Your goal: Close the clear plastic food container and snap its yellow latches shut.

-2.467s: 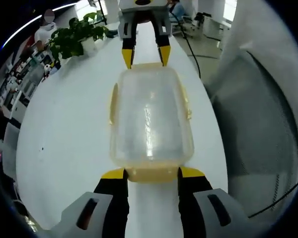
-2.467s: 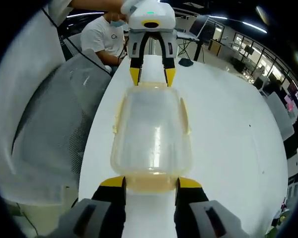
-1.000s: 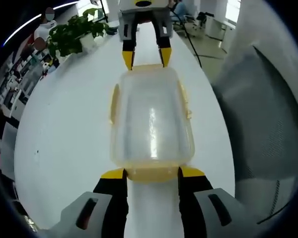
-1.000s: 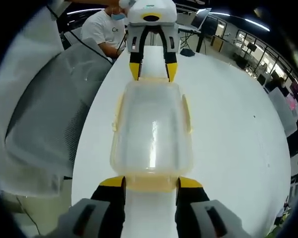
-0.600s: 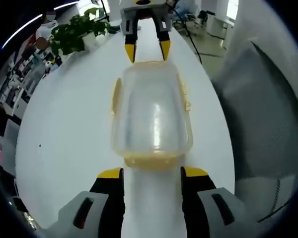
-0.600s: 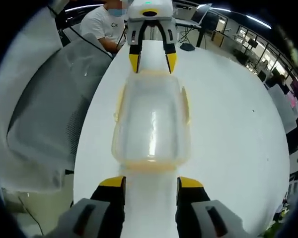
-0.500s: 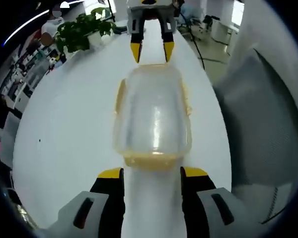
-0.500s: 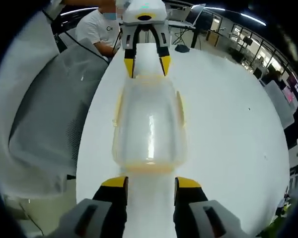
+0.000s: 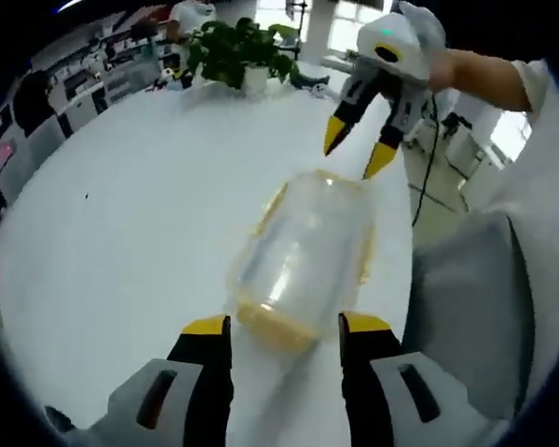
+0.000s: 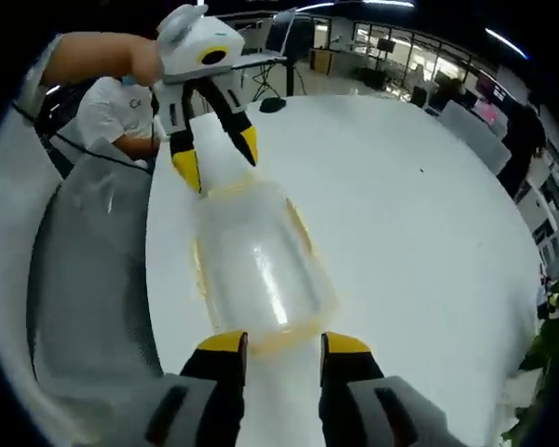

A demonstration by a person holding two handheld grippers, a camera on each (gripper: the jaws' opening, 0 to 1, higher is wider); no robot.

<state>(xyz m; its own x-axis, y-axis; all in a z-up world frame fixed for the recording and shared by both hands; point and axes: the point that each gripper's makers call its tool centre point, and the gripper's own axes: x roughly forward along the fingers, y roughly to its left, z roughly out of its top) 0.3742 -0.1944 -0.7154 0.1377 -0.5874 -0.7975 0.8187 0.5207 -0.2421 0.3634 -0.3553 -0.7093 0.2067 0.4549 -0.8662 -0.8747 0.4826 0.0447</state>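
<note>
The clear container [image 9: 303,261] lies on the white table [image 9: 121,205], lid on; its long axis runs between the grippers, toward 1 o'clock from the left gripper [image 9: 284,328]; the right gripper [image 10: 275,345] faces it; both released, equally near.

No legible text, labels, brands, numbers or signs are found in either view. A small dark mark is seen on the chest of a seated person's white shirt [image 10: 112,110] in the right gripper view, past the far edge of the white table [image 10: 419,233], but it is too small and blurred to be read. Nothing printed is made out on the clear container [image 9: 303,256] or on the table surface around it. Items on the background shelves in the left gripper view are too blurred for any lettering to be read.
</note>
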